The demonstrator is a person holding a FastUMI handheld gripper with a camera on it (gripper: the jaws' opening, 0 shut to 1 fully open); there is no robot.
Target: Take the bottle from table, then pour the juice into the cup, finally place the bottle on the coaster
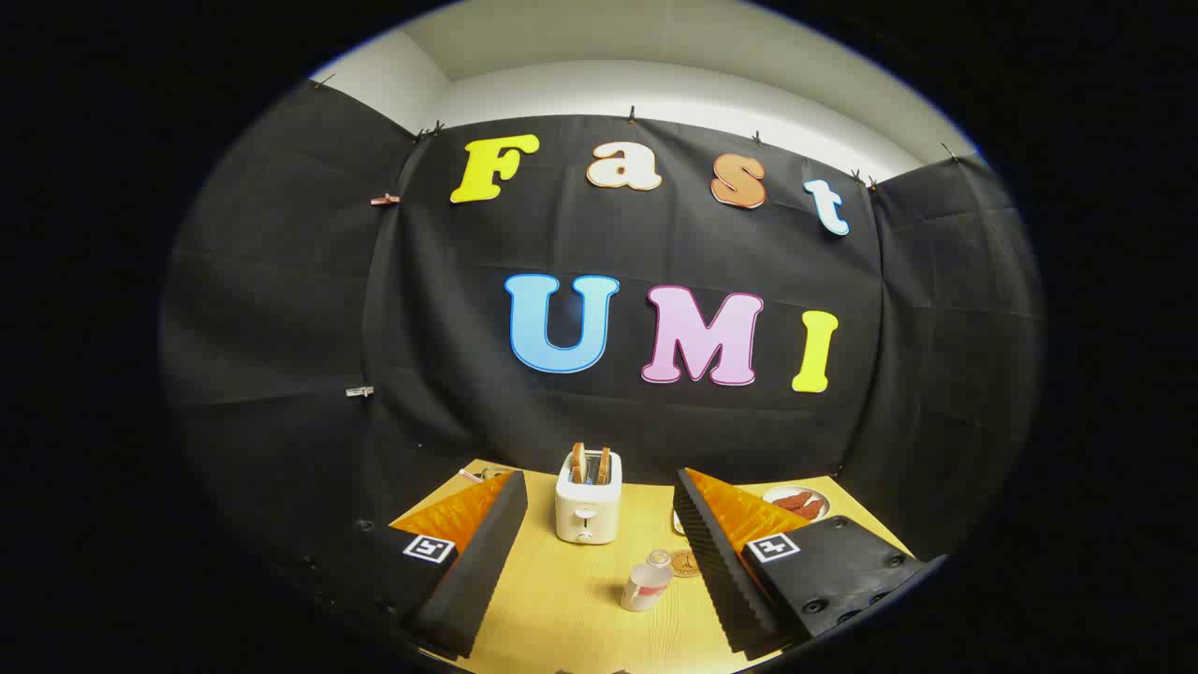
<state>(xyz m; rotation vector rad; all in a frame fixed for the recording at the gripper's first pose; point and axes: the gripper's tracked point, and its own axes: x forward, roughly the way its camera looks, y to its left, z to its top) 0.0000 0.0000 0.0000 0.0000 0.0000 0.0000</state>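
A small clear bottle (647,582) with a pale cap stands upright on the wooden table (562,599), between my two fingers and nearer the right one. Just behind it lies a round brown coaster (685,562), partly hidden by the right finger. My gripper (599,510) is open wide above the table, with nothing held between its fingers. A white rim (676,520) peeks out from behind the right finger; I cannot tell whether it is the cup.
A white toaster (588,505) with two bread slices stands ahead of the fingers at the table's back. A plate with reddish food (797,504) sits at the back right. Some small items (482,474) lie at the back left corner.
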